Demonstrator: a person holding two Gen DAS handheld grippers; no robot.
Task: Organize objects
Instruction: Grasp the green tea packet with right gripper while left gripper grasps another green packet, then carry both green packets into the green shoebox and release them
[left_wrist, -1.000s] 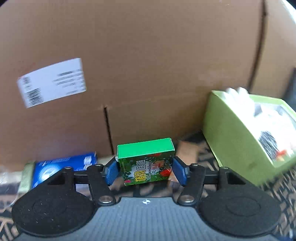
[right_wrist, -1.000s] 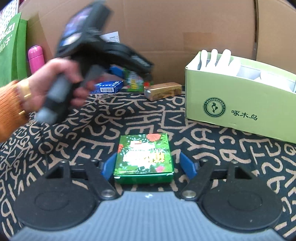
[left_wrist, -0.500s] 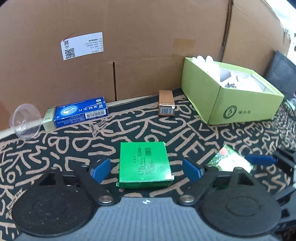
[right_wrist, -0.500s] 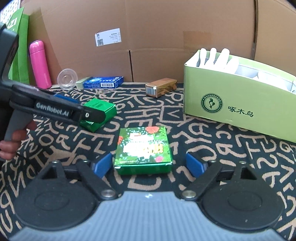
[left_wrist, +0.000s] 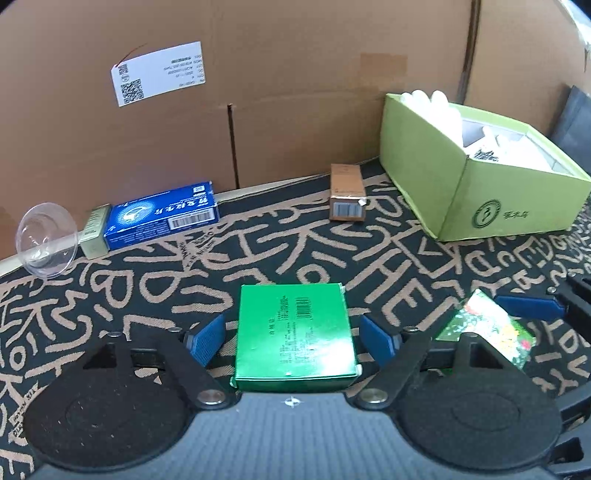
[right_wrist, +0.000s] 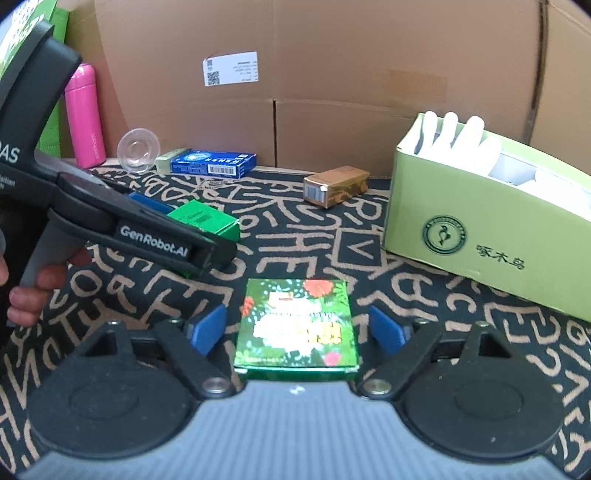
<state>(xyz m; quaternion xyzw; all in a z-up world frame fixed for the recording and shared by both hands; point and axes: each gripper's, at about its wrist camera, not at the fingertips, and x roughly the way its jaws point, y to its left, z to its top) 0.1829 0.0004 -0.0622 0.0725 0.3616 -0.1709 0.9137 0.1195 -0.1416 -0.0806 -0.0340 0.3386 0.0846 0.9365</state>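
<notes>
Plainly both pairs of blue pads stand clear of their loads: the left gripper (left_wrist: 291, 338) straddles a plain green box (left_wrist: 293, 338) lying flat on the patterned cloth (left_wrist: 258, 254), its jaws having just narrowed a little, gaps still showing on each side; the right gripper (right_wrist: 297, 328) likewise brackets a flowered green box (right_wrist: 297, 325), jaws also just closing, nothing pinched. Two green boxes lie side by side, near each other. Farther back sit one blue carton (left_wrist: 162, 216), one brown-gold box (left_wrist: 346, 197), one clear plastic cup (left_wrist: 46, 238), one pink bottle (right_wrist: 85, 116) and one lime-green open box (left_wrist: 480, 173). Likely risk: the grippers sit close together, so lifting both at once may make them collide, or an off-centre squeeze could skew a box.
</notes>
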